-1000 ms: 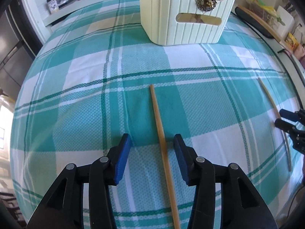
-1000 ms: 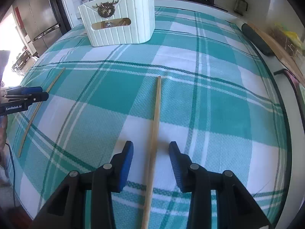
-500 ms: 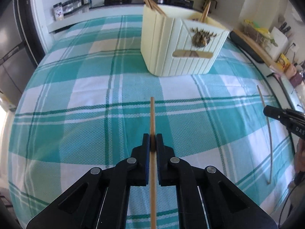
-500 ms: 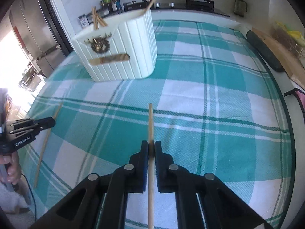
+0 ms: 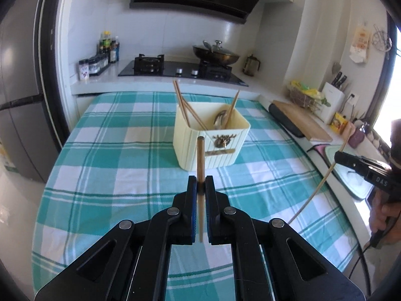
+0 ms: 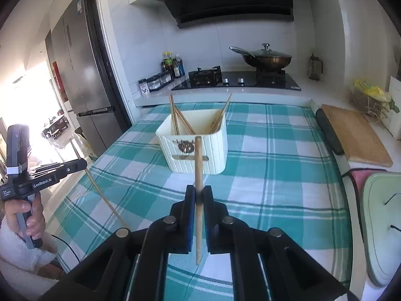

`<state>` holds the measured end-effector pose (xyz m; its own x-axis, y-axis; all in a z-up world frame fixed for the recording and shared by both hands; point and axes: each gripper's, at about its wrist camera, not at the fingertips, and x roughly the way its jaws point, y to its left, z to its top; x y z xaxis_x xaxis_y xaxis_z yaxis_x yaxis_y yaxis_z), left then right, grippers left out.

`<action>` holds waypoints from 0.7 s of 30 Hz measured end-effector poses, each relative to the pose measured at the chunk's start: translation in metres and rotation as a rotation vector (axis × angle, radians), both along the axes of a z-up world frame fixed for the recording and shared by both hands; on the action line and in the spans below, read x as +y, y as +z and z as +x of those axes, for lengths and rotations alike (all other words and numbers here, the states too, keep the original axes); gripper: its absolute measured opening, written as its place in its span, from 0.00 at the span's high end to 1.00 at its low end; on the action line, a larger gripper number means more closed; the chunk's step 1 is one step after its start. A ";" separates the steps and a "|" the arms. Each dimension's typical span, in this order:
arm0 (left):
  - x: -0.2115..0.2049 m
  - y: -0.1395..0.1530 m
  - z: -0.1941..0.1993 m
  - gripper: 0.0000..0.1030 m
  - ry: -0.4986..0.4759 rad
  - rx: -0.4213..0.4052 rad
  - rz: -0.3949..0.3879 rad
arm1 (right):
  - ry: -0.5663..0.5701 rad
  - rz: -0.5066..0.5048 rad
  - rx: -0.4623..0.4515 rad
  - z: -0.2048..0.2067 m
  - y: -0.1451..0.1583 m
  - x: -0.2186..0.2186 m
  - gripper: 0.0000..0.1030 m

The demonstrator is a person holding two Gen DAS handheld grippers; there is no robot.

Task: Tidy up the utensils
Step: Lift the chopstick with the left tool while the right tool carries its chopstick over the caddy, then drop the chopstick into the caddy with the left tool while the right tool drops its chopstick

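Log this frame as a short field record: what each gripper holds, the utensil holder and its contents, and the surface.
left gripper: shut on a chopstick, lifted off the cloth
right gripper: shut on a second chopstick, also lifted
holder: cream ribbed box, upright on the cloth, ahead of both grippers
holder contents: several chopsticks leaning inside, plus a metal utensil
surface: teal and white checked tablecloth
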<state>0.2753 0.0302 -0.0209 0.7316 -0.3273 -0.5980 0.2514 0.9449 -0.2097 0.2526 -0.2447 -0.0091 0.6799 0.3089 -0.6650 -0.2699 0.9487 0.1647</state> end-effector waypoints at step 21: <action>-0.032 0.082 0.179 0.96 0.100 -0.125 -0.051 | 0.048 0.028 -0.308 0.172 0.083 0.051 0.93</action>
